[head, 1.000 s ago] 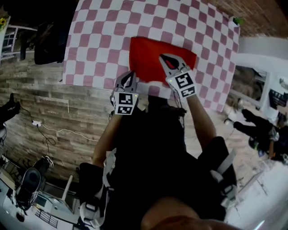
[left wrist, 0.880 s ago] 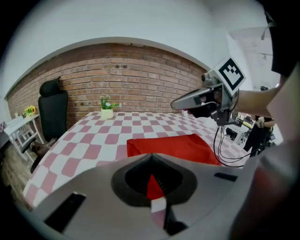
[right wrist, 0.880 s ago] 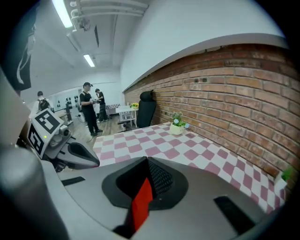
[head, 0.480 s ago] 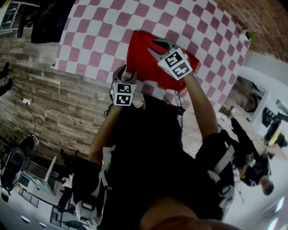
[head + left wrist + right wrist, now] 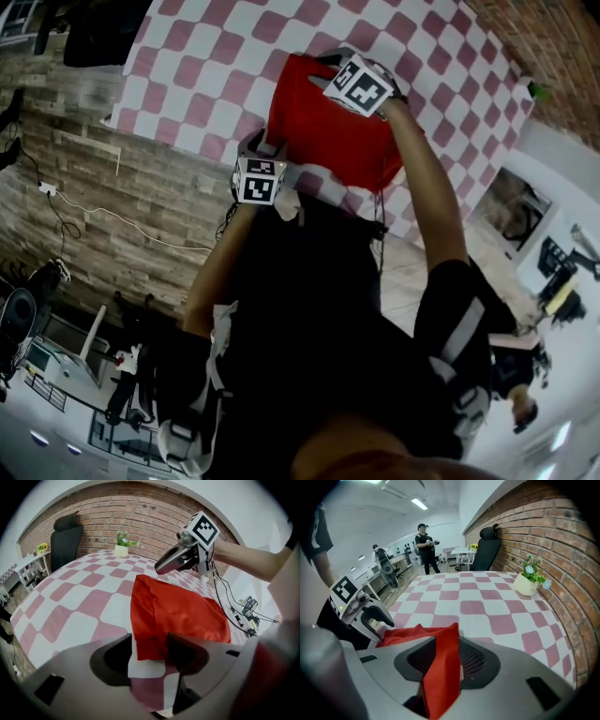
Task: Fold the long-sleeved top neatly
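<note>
Left gripper (image 5: 149,646): jaws wide apart, just been opening, pressing on nothing. Between them, down low, one near corner of the red top (image 5: 187,613), flat on the table (image 5: 79,602). Beside that corner, a bit of the table's pink and white squares.

Right gripper (image 5: 447,654): jaws apart too, just been opening. A flap of the red top standing up between them, close against one pad, clear of the other. No squeeze on it to be seen.

Red top: folded into a rough block with a few bumps and creases. Lying close to the table's near edge, the one by the person. Left gripper at the side of the top nearest that edge. Right gripper at the far side of the top, a little above it, tilted down. Both grippers pointing down at the table.

Farther out, all bare squares on the rest of the table. At the far edge, a small plant pot (image 5: 527,584) with green leaves and small blue flowers. Past one far corner, a black chair (image 5: 65,538). Behind both, a brick wall (image 5: 140,513). Well away in the room, two people (image 5: 425,545) standing.
</note>
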